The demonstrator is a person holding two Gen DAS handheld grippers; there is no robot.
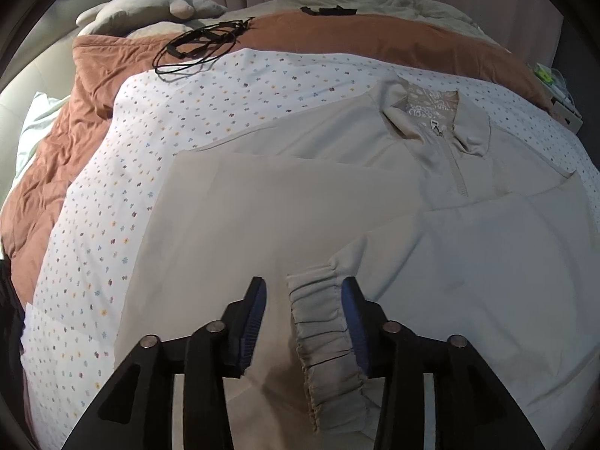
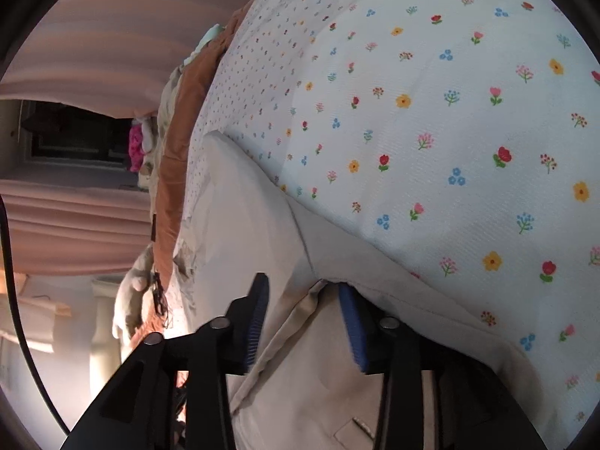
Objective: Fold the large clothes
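Note:
A beige zip-neck sweatshirt (image 1: 300,202) lies flat on a white floral sheet (image 1: 112,202), collar (image 1: 435,112) at the far side. One sleeve is folded across the body. Its gathered cuff (image 1: 326,333) lies between the blue pads of my left gripper (image 1: 303,322), which is open just above it. In the right wrist view my right gripper (image 2: 303,322) is open, turned on its side, with a beige fabric edge (image 2: 296,330) of the sweatshirt between its jaws, next to the floral sheet (image 2: 450,112).
A rust-brown duvet (image 1: 75,120) lies under the sheet. Black cords (image 1: 195,47) rest on it at the far left. A beige plush toy (image 1: 150,11) and pink curtains (image 2: 75,37) stand beyond the bed.

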